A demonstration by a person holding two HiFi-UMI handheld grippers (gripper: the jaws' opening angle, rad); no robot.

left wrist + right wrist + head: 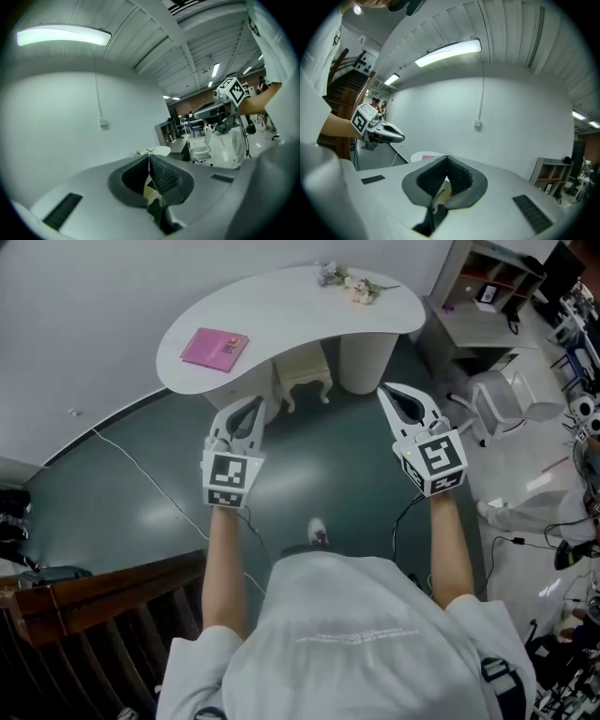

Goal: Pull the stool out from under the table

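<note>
the fingers of our left gripper (pixel 255 409) are pressed fully together on nothing, and so are those of our right gripper (pixel 386 392). both hang clear of the cream stool with carved legs (pixel 305 373), which is tucked under the front edge of the white kidney-shaped bench (pixel 281 306). a pink book (pixel 215 349) lies near the bench's left end. bare dark green floor (pixel 319 456) lies open between us and the stool.

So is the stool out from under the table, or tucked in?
Tucked in. In the head view the stool stands beneath the table top, with only its front edge and legs showing past the rim.
</note>
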